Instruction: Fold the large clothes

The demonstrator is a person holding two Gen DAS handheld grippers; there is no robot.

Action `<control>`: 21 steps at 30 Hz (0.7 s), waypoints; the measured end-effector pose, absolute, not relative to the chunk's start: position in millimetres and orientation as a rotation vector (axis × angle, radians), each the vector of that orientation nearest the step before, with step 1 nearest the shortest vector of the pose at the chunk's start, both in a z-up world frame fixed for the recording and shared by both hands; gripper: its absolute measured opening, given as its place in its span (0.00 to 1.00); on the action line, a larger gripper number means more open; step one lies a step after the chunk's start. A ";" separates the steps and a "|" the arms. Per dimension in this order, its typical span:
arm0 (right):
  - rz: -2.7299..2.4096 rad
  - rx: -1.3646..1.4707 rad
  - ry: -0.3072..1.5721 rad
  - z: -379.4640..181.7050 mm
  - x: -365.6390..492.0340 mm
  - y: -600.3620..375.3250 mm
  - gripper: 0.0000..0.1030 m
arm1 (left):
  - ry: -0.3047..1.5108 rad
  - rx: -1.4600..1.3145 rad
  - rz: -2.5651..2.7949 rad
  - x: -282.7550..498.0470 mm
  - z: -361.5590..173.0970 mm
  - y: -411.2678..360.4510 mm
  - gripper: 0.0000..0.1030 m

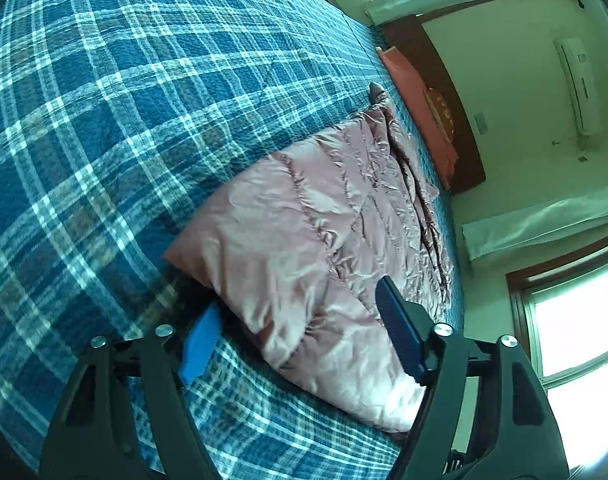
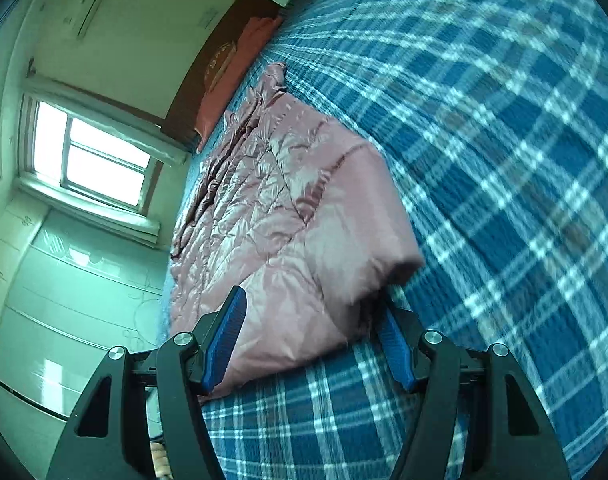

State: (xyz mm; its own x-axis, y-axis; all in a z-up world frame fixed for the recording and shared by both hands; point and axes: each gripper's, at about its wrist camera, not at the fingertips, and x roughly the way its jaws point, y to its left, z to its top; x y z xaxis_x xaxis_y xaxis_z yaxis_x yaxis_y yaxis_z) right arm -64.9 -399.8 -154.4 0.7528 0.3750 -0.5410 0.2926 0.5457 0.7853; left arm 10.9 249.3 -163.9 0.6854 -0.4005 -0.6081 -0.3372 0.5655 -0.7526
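**Both grippers poised at the near edge of the jacket**

A pink quilted jacket lies flat on a bed covered by a blue plaid blanket. It stretches lengthwise away from the cameras toward the headboard. Its near end looks already doubled over, with a rounded, puffy edge.

The left gripper is spread wide, its blue pads on either side of the near corner of the jacket, and grips nothing. The right gripper is likewise wide open, bracketing the other near corner; one finger sits over the pink fabric and the other just beside the folded edge. Whether the pads touch the cloth I cannot tell.

By my reading, the step in hand is taking hold of the near edge for another fold. The next move calls for both grippers to pinch through all the padded layers at once, then lift and carry the edge evenly away toward the far end. The glossy shell looks slippery, so a shallow bite might let it slide out.

The blanket is soft and slightly rumpled. A reddish pillow rests against the headboard. Pale walls, bright windows and a wall air conditioner surround the bed.
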 end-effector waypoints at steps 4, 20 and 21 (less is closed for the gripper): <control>0.062 1.021 0.693 -153.6 -46.8 -397.0 0.61 | 0.835 -0.992 -0.064 26.1 -160.6 239.7 0.70; 0.116 1.010 0.642 -139.9 -23.1 -399.8 0.09 | 0.795 -0.998 -0.138 35.8 -154.7 229.2 0.10; 0.130 1.003 0.628 -133.0 -27.2 -398.1 0.09 | 0.785 -0.992 -0.145 33.8 -149.4 229.5 0.10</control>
State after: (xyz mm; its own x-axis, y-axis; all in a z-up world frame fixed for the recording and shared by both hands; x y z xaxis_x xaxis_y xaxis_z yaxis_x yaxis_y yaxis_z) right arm -27.2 -398.1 -133.0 0.8177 0.3805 -0.4321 0.1781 0.5465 0.8183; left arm 33.8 229.5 -149.4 0.7219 -0.4485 -0.5270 -0.2307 0.5620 -0.7943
